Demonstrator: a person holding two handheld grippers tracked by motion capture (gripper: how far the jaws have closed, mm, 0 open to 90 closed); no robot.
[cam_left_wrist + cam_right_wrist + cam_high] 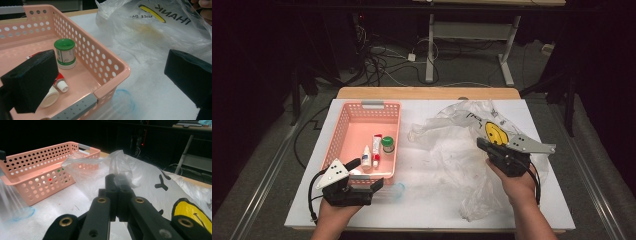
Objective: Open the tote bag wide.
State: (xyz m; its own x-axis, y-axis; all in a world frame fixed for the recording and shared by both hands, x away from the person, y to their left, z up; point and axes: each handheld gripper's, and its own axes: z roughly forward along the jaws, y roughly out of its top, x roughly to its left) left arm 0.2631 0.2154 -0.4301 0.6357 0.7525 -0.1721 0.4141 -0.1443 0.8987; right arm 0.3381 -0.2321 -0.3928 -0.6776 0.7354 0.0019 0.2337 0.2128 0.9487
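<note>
White tabletop (422,200), dark room. Item: plastic bag (457,145), spread right of the pink basket (343,125). My right gripper (119,185): closed, apparently pinching bag film. Left gripper (110,75): agape, empty, beside the basket. Step: emptying the bag, I judge; next, lift.

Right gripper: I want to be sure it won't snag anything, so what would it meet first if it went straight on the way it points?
Probably the plastic bag: the shut right gripper points into its crumpled folds, with the pink basket farther left. Depth is unclear.
</note>
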